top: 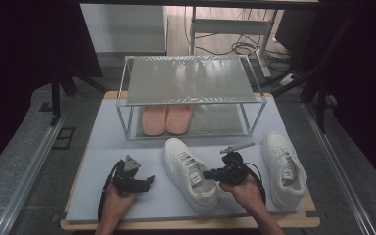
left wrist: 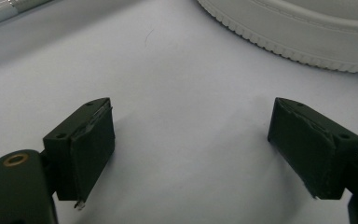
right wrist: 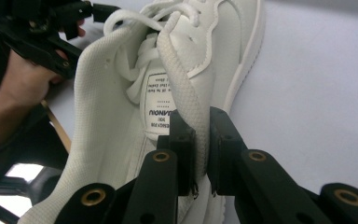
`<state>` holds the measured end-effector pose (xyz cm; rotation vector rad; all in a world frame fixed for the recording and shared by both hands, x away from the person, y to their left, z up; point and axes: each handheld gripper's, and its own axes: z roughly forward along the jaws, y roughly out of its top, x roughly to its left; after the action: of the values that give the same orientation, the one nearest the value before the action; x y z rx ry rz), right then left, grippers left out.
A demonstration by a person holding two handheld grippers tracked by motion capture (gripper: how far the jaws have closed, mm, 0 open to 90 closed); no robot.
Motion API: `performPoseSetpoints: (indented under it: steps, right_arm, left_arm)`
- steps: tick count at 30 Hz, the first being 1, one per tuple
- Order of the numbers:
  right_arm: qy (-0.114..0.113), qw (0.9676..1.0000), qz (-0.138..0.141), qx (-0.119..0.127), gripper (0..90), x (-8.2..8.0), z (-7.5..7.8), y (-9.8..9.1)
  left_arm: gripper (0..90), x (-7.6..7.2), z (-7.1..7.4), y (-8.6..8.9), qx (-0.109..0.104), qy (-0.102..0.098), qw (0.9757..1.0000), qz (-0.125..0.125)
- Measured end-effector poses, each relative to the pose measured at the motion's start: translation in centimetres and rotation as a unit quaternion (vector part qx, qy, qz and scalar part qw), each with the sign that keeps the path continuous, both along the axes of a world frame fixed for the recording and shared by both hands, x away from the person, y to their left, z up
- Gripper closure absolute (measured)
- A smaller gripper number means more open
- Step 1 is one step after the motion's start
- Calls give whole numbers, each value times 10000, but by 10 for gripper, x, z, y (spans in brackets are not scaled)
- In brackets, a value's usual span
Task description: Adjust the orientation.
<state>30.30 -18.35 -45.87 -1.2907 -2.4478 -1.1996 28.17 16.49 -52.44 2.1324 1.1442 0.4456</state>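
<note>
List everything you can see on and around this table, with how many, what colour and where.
White sneakers: 2, white; one at mid table with its collar clamped by the right gripper, the other at the right edge of the mat.
Pink slippers: 2, salmon pink, side by side on the rack's lower level.
Shoe rack: 1, clear frame with a silvery top shelf, at the far side of the mat.
Mat: 1, pale lilac-grey, covering the table top.
Table: 1, light wood, its edge showing at the near side.
Left gripper: 1, black, jaws apart over bare mat, left of the middle sneaker.
Right gripper: 1, black, shut on the sneaker's collar.
Hands: 2, left and right, at the near edge.
</note>
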Motion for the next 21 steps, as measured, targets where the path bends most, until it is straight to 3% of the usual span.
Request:
performPoseSetpoints:
  steps: [4, 12, 21]
  right_arm:
    - [153, 9997, -38, 195, 821, 1, 0, -4]
    - [322, 9989, -68, 341, 821, 1, 5, -7]
    - [496, 9963, -83, 699, 820, 2, 15, -11]
  left_arm:
    - [149, 0, 0, 0, 1, 3, 10000, -1]
    - [149, 0, 0, 0, 4, 4, 10000, -1]
    - [149, 0, 0, 0, 0, 4, 10000, 7]
